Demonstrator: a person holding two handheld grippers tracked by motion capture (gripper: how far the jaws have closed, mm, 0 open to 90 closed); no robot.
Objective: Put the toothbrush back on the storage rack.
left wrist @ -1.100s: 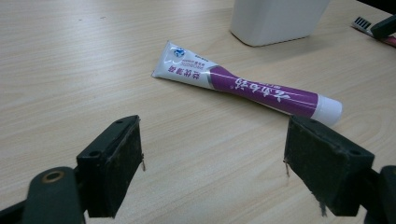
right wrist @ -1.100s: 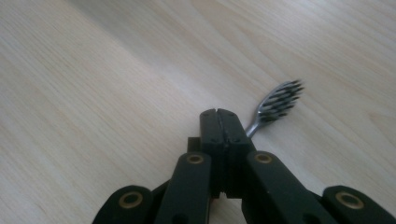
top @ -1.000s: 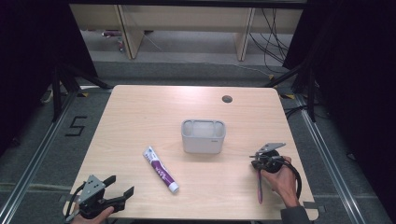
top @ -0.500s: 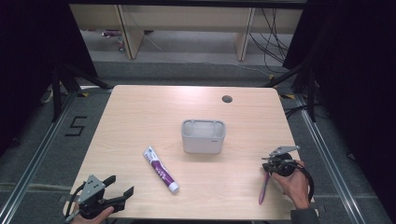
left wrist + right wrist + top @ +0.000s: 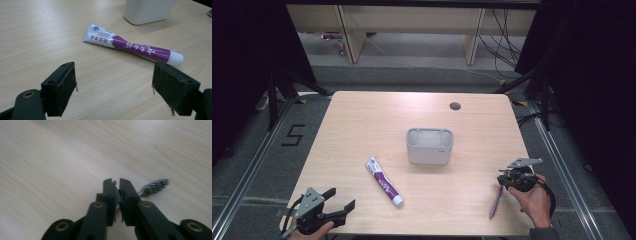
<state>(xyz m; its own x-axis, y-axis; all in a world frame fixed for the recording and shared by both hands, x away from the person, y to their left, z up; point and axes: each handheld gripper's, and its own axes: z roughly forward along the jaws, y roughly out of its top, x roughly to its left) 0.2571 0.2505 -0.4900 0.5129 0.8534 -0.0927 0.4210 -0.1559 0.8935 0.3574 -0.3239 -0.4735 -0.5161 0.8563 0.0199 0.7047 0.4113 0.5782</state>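
A white and purple toothpaste tube (image 5: 384, 182) lies left of centre on the wooden table (image 5: 362, 125), its cap toward the front. In the left gripper view the tube (image 5: 132, 46) lies just beyond my jaws. My left gripper (image 5: 341, 199) is open at the front left corner, nothing between its fingers. My right gripper (image 5: 506, 179) is at the front right, its jaws close around a pink toothbrush (image 5: 495, 202) that trails toward the front edge. They have just been opening slightly; the handle is still pinched between them, with the bristle head (image 5: 156, 185) poking out past them.
A grey-white rectangular holder (image 5: 430, 146) stands at the table's middle. There is a round cable hole (image 5: 455, 106) near the far edge. A person's right hand (image 5: 534, 202) holds the right gripper by the front right corner. Dark floor and rails surround the table.
My right gripper has moved right and toward the front edge with the toothbrush. The left gripper and the toothpaste tube have stayed put.
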